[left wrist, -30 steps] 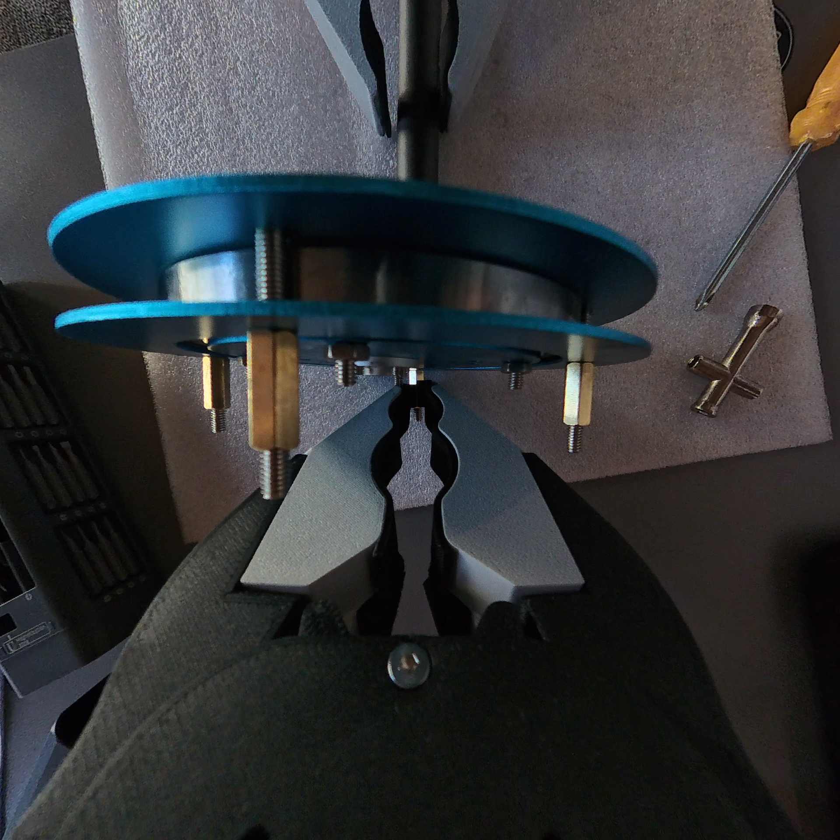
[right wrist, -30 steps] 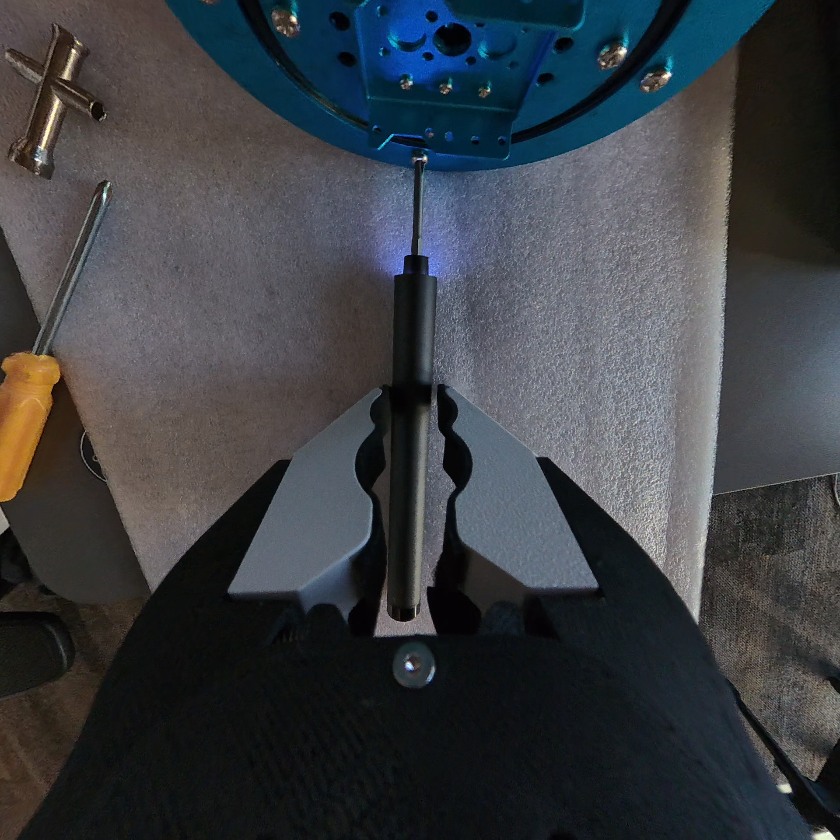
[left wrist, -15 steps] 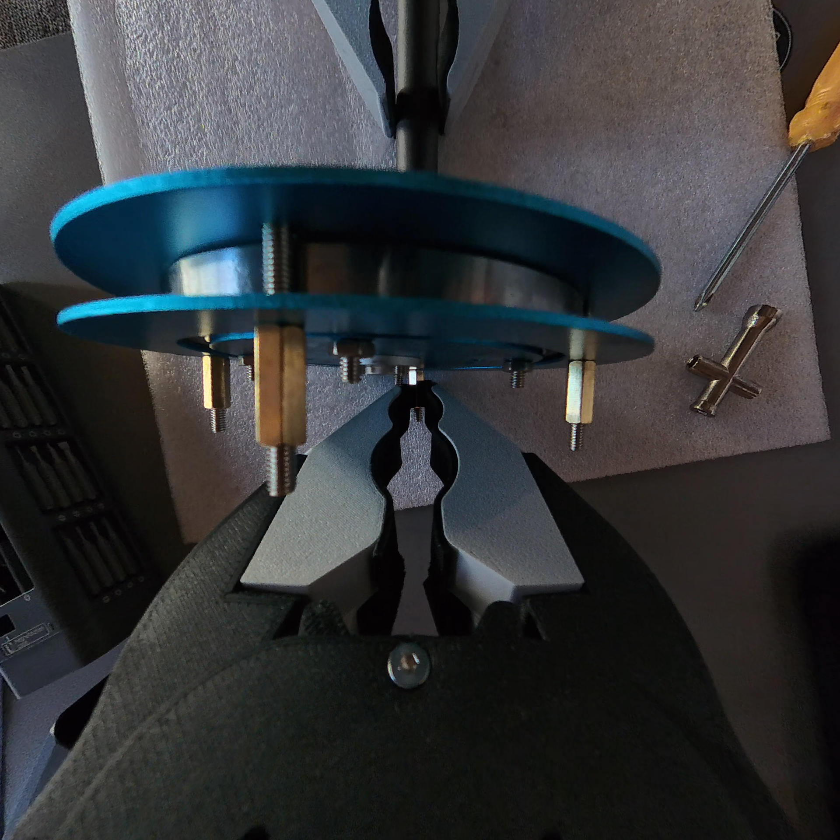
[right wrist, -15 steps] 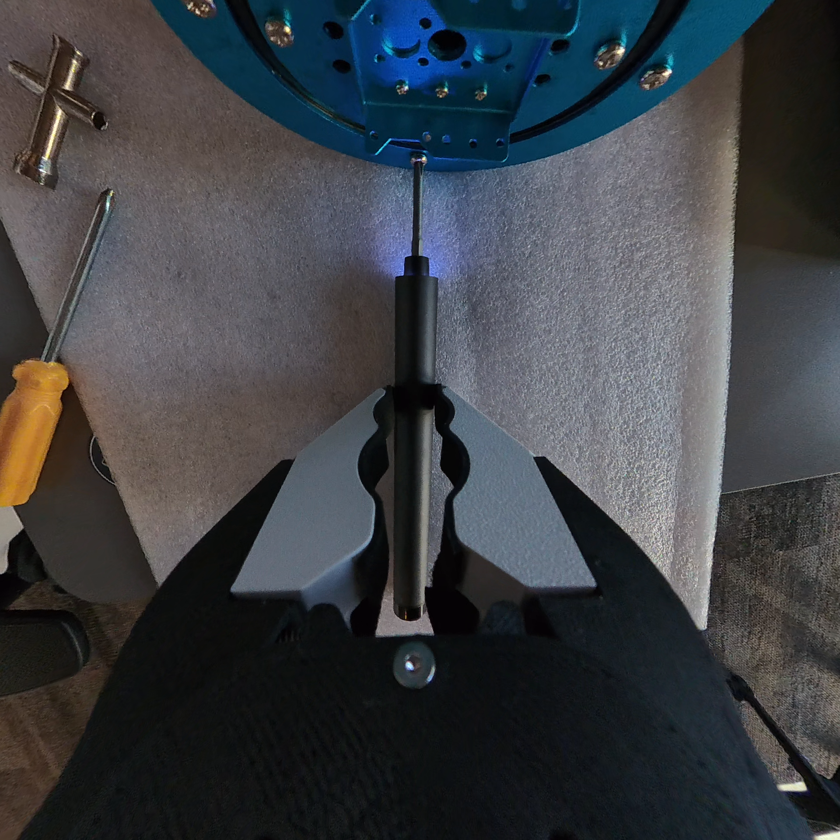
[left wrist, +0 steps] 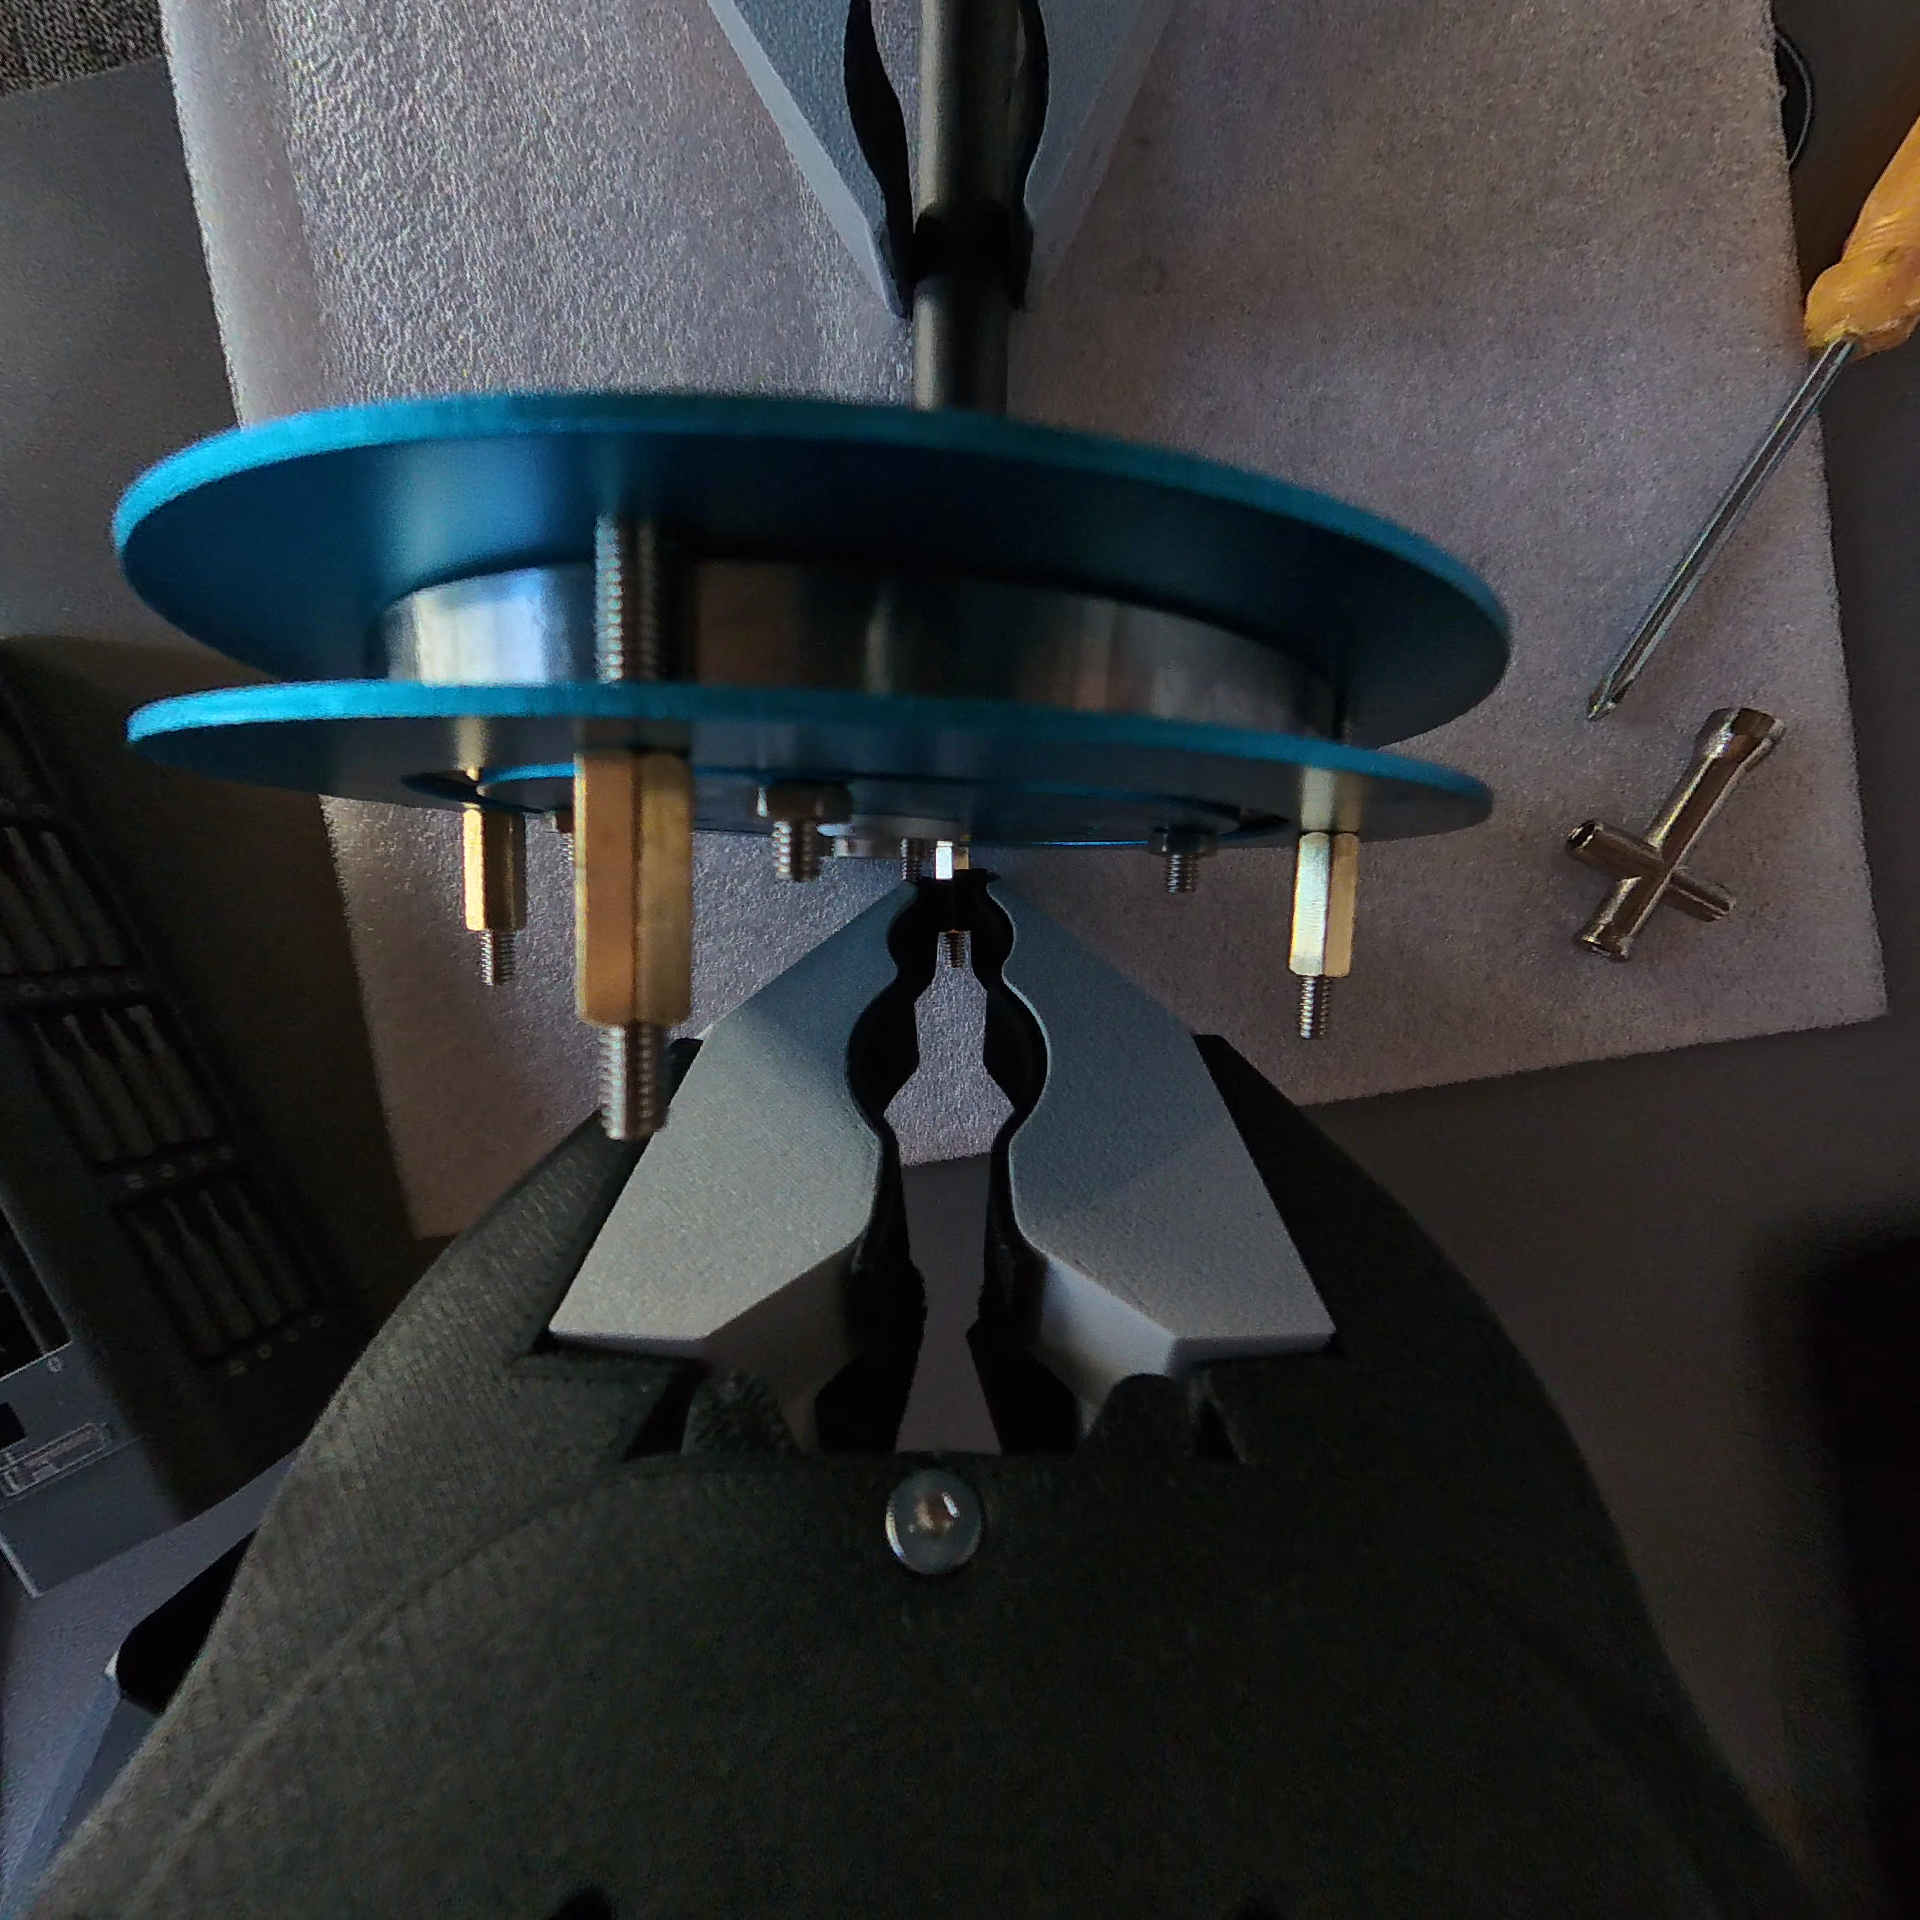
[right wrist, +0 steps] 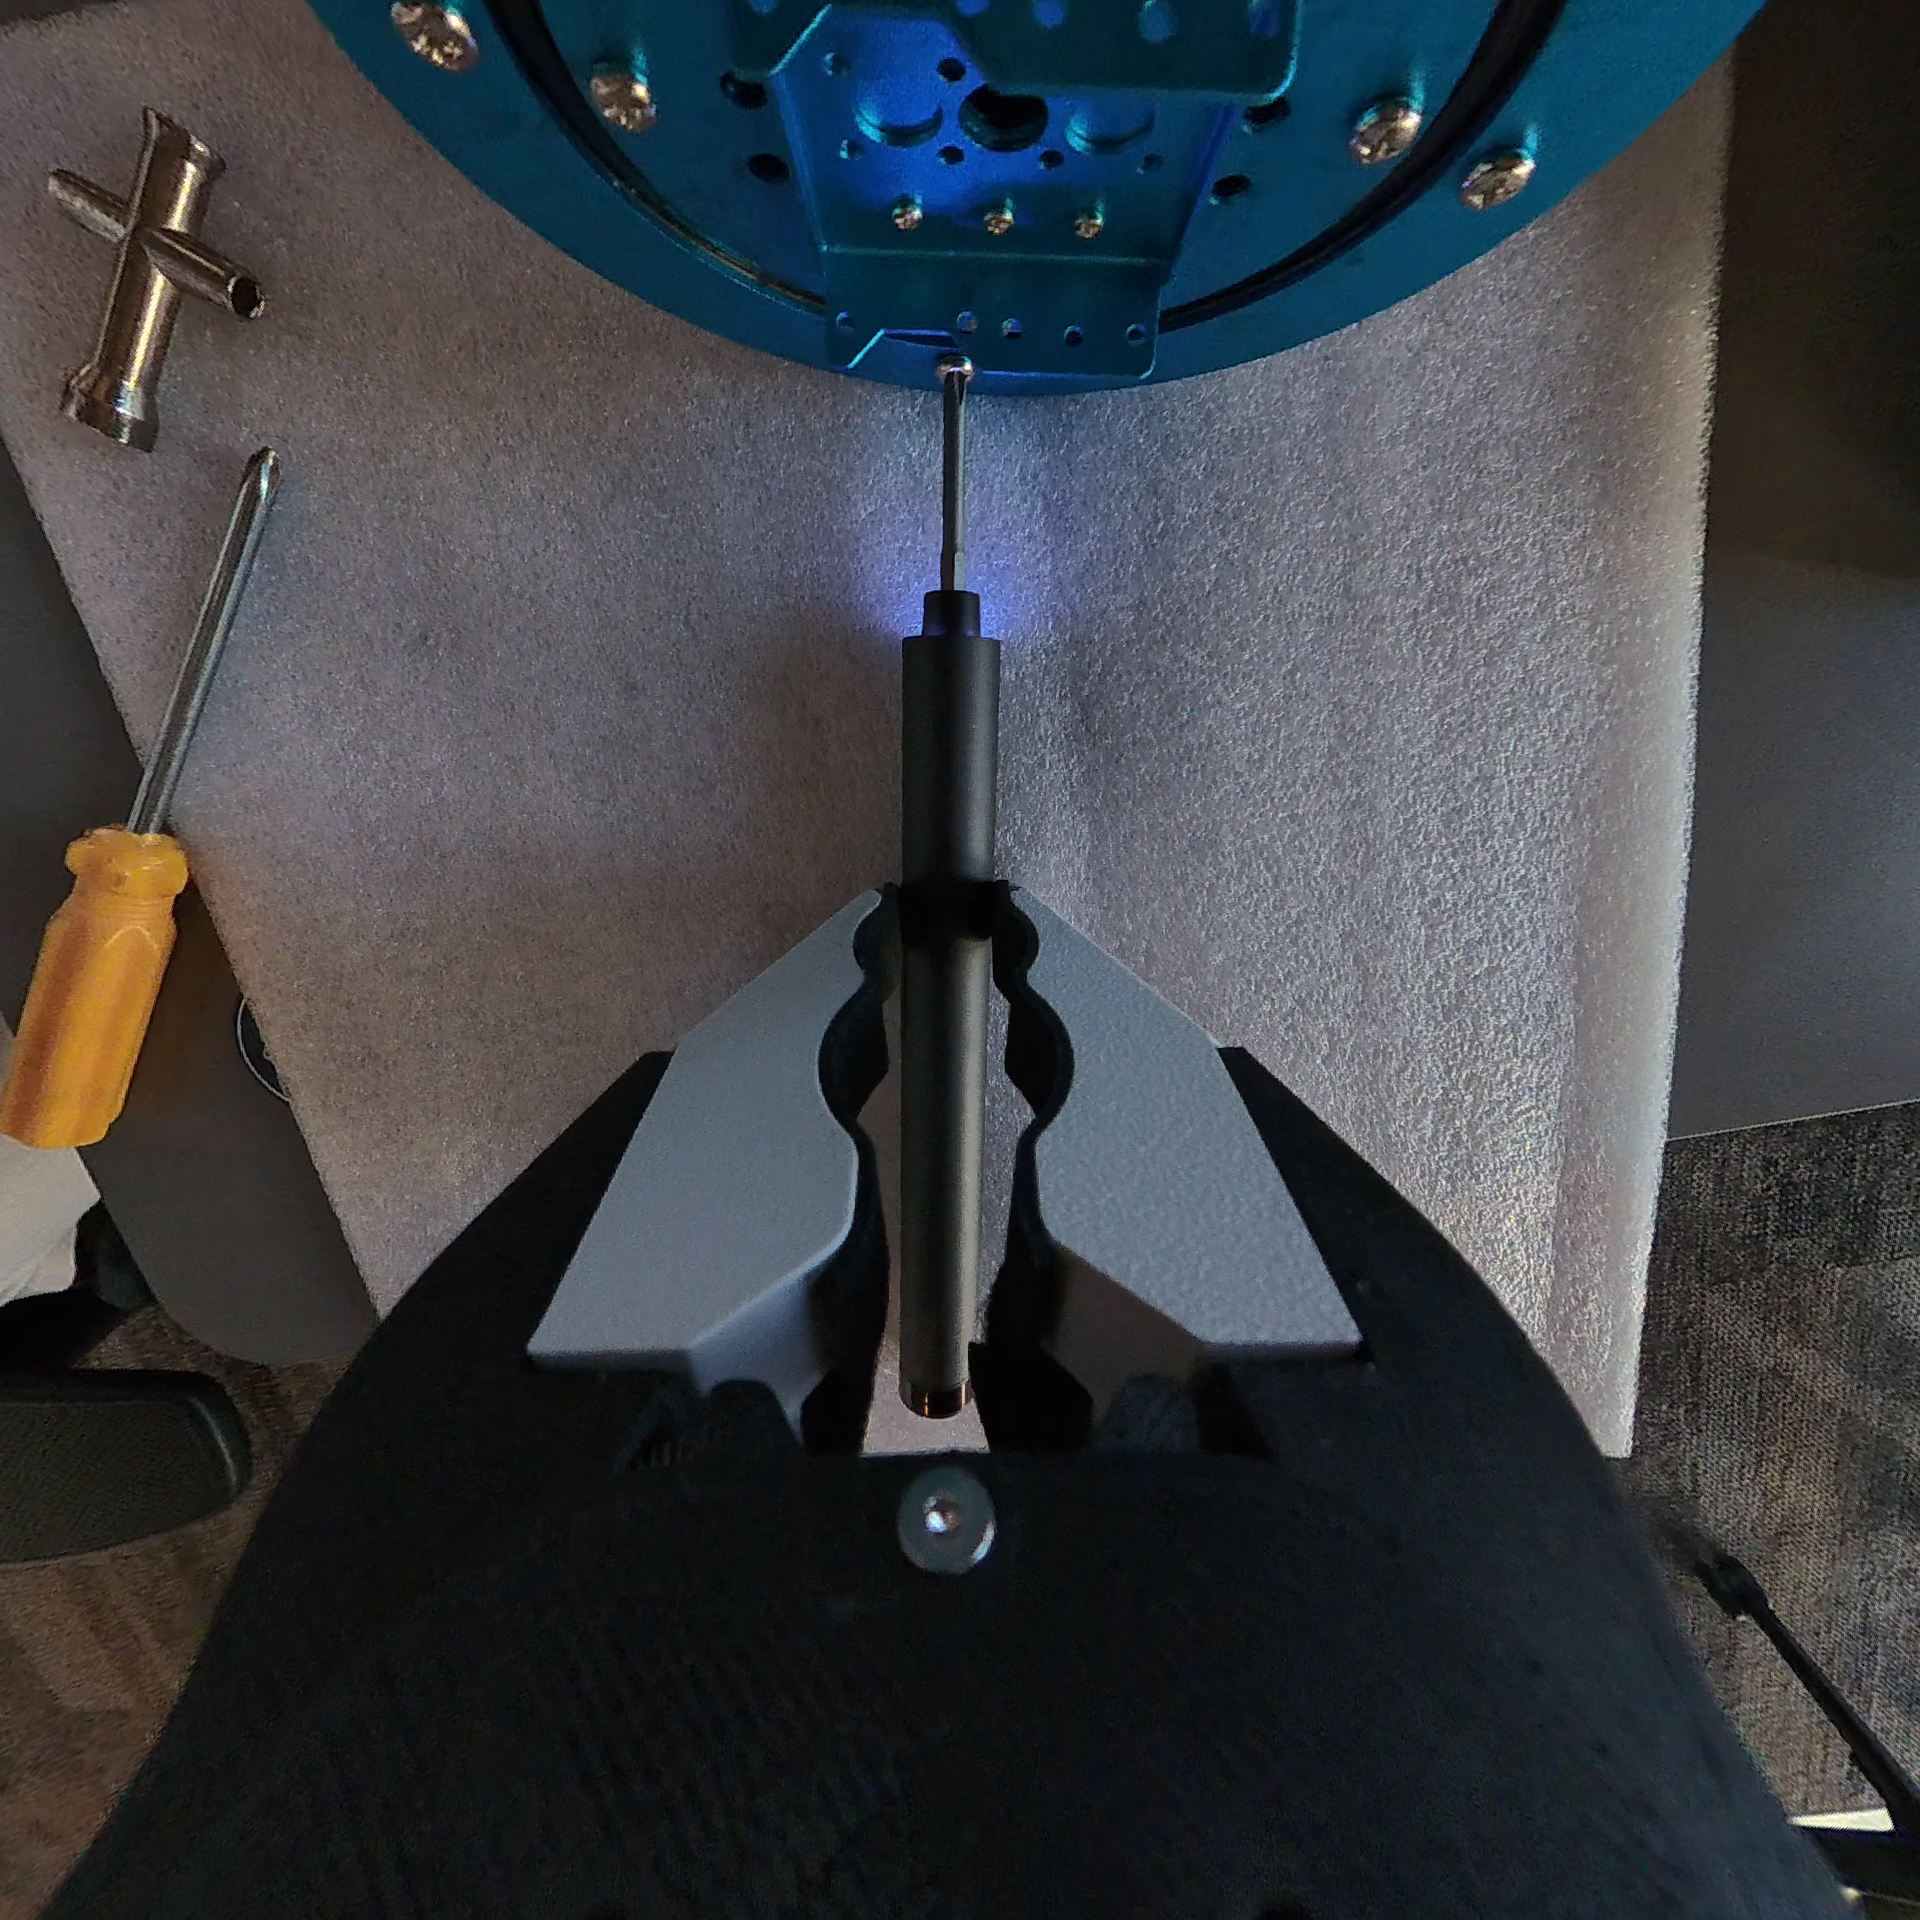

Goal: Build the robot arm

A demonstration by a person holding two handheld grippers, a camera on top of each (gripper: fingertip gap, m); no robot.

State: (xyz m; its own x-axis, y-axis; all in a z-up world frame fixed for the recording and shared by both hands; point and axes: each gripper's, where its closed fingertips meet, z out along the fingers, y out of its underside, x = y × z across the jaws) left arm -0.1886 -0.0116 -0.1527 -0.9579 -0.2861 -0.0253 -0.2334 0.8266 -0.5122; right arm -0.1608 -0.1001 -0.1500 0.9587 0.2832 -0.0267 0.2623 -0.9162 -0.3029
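Left gripper [left wrist: 951,894] closed on a small hex nut [left wrist: 945,860] under the blue turntable assembly [left wrist: 810,582], jaws nearly together at the tips. Brass standoffs [left wrist: 632,883] hanging beneath the assembly's lower disc. Right gripper [right wrist: 948,902] clamped around a dark electric screwdriver [right wrist: 948,810], its lit bit touching a screw [right wrist: 954,364] on the assembly's blue bracket. Beside the assembly on the foam pad [right wrist: 1351,727]: a metal cross wrench [right wrist: 145,281] and a yellow-handled screwdriver [right wrist: 99,977]. Left of the assembly in the left wrist view, a bit case [left wrist: 114,1039] holding rows of dark bits.
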